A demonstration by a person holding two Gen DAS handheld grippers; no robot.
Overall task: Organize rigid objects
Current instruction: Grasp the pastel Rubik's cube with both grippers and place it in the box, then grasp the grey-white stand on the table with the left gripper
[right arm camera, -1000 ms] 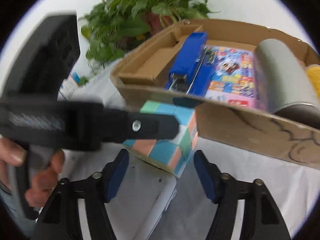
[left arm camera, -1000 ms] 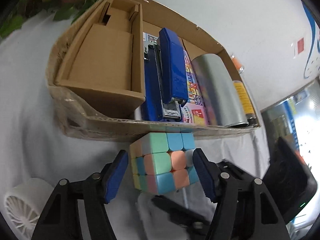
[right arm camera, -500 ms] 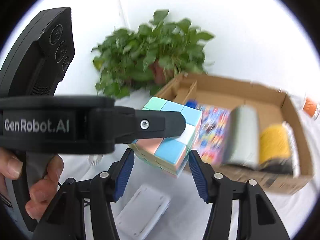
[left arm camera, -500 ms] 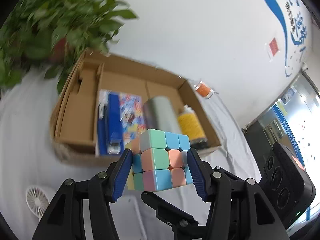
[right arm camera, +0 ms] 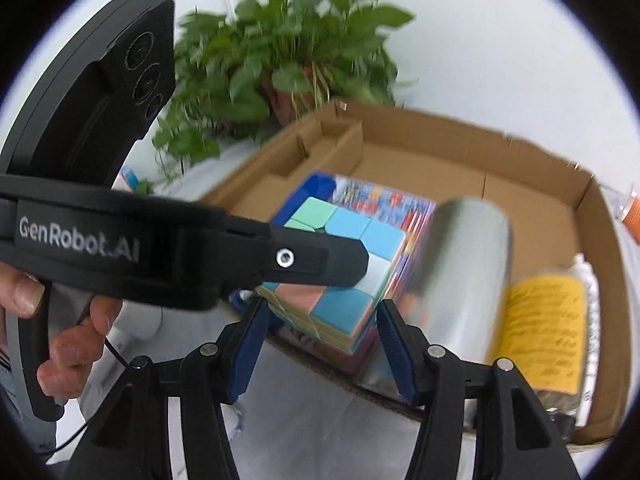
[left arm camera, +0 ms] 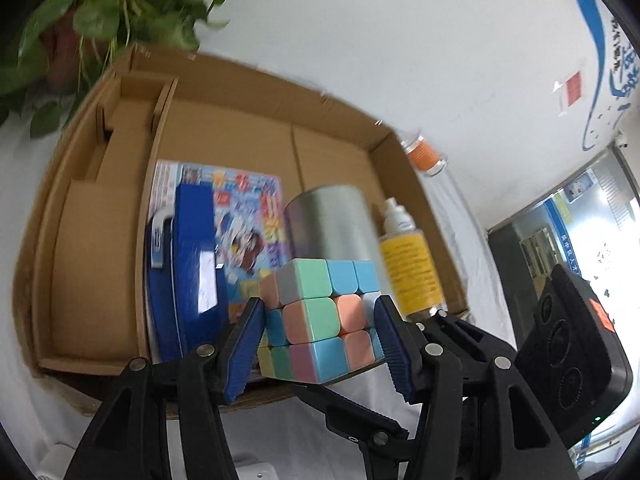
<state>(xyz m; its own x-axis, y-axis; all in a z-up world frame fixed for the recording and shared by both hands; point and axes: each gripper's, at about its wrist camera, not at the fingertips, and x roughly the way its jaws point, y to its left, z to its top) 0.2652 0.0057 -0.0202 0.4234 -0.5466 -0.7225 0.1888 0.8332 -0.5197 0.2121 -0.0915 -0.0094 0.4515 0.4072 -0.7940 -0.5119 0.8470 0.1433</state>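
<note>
Gripping a pastel-coloured plastic puzzle cube [left arm camera: 320, 320] w/ both tools at once: my left gripper [left arm camera: 320, 344] has its blue ribbed pads [left arm camera: 244, 348] pressed on the cube's two side faces. My right gripper [right arm camera: 320, 340] sits low on the same cube; its pads look to be on the cube's lower corners, tho blur and the left tool's black finger across the right wrist view make that contact hard to confirm.

Cube hangs in the air just above the near wall of the open brown cardboard box [left arm camera: 100, 280], over the box contents, not resting on anything.

Handling, my guess: light, hard, stiff, w/ smooth glossy faces that could slip. Layers can twist, so best hold is flat opposite faces, pads centred on the middle row, not corners.

Count, inside the box: 1 blue plastic stapler [left arm camera: 188, 264], 1 colourful printed flat pack [left arm camera: 248, 216] under/beside it, 1 silver metal cylinder [left arm camera: 332, 228] lying down, 1 spray bottle w/ yellow label [left arm camera: 408, 264], 1 folded cardboard insert [left arm camera: 108, 200] at the left end. Outside: 1 clear bottle w/ orange label [left arm camera: 426, 156] past the far corner, 1 green potted plant [right arm camera: 296, 56] behind the box, 1 person's hand [right arm camera: 60, 344] on the left tool's handle. Cubes: 1. Grippers: 2.
</note>
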